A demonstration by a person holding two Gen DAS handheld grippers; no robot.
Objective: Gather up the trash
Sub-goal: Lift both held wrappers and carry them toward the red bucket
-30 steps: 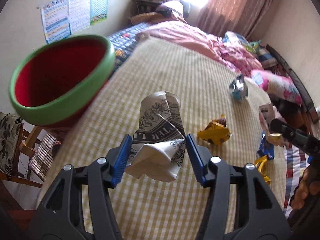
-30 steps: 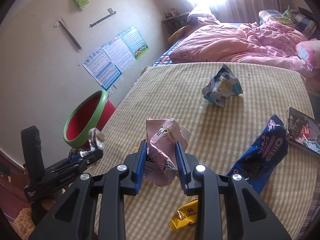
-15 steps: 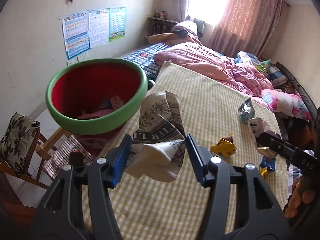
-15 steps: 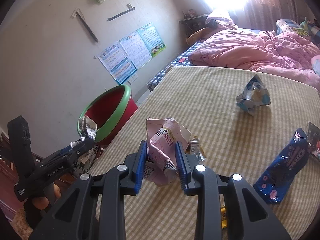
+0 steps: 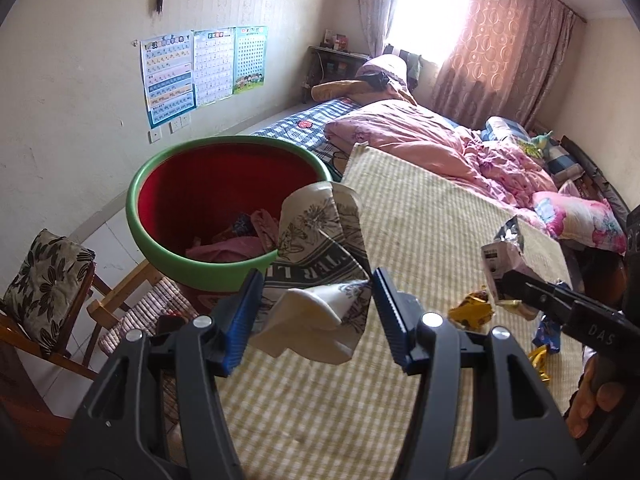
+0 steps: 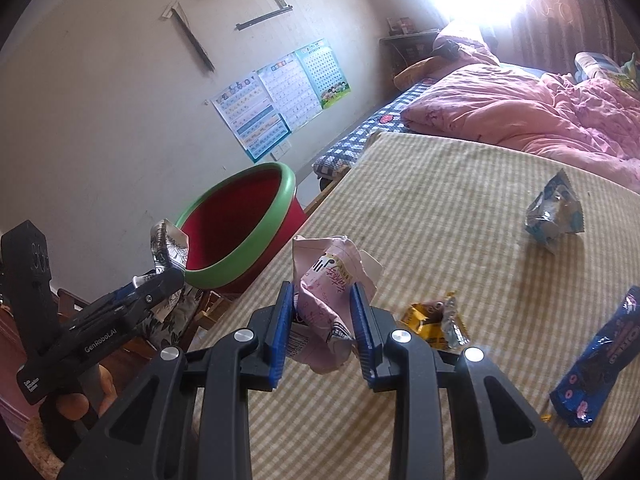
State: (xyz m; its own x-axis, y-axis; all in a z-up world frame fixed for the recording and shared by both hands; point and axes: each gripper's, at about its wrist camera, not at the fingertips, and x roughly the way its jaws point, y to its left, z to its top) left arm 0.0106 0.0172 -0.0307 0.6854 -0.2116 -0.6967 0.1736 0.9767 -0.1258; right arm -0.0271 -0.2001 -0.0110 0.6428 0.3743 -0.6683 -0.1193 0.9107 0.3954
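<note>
My left gripper (image 5: pixel 314 314) is shut on a crumpled white paper cup with grey print (image 5: pixel 320 256) and holds it at the near rim of the red bin with a green rim (image 5: pixel 160 176). The bin has some trash inside. My right gripper (image 6: pixel 322 326) is shut on a crumpled pink wrapper (image 6: pixel 324 280) above the table, right of the bin (image 6: pixel 240 232). The left gripper (image 6: pixel 160 276) also shows in the right wrist view, and the right gripper (image 5: pixel 504 284) in the left wrist view.
The checked yellow tablecloth (image 6: pixel 440 208) bears a yellow wrapper (image 6: pixel 432 320), a silver-blue packet (image 6: pixel 554 212) and a blue Oreo pack (image 6: pixel 600 360). A wooden chair with a cushion (image 5: pixel 48 276) stands left of the bin. A bed with pink bedding (image 5: pixel 420 136) lies behind.
Both grippers have moved left toward the bin with their trash. The cup went from over the table to the bin's rim.
</note>
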